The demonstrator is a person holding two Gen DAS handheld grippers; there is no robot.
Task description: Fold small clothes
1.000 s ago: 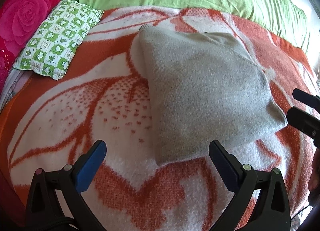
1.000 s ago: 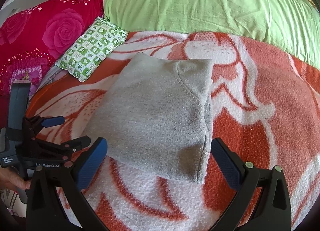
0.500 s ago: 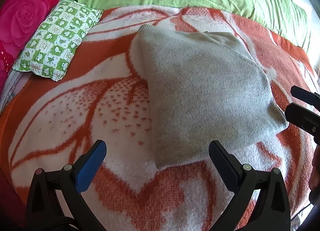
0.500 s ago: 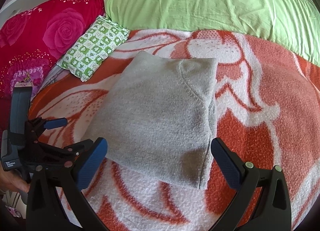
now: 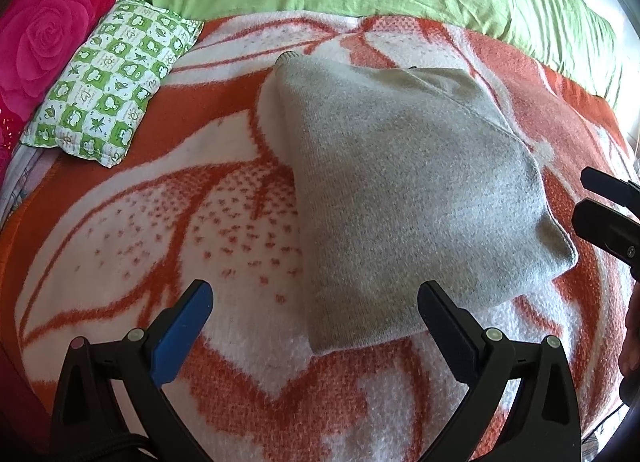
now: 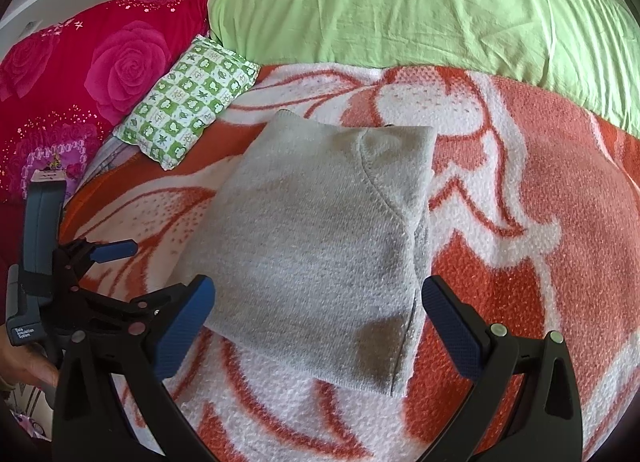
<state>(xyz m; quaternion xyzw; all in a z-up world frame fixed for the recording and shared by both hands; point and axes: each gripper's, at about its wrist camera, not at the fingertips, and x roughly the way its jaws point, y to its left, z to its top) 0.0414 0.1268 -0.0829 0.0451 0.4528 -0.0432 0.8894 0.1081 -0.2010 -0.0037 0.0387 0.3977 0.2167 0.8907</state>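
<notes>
A grey knitted garment (image 5: 408, 197) lies folded into a flat block on the orange and white blanket (image 5: 160, 229). It also shows in the right wrist view (image 6: 320, 246). My left gripper (image 5: 316, 322) is open and empty, hovering just off the garment's near corner. My right gripper (image 6: 318, 314) is open and empty above the garment's near edge. The right gripper's fingers (image 5: 608, 217) show at the right edge of the left wrist view. The left gripper (image 6: 104, 262) shows at the left of the right wrist view.
A small green and white checked pillow (image 5: 112, 81) lies at the blanket's far left. A red rose-patterned pillow (image 6: 80, 93) sits behind it. A green sheet (image 6: 400, 5) covers the far part of the bed.
Both grippers have drawn back slightly toward me from the garment and stay open. The garment has not moved.
</notes>
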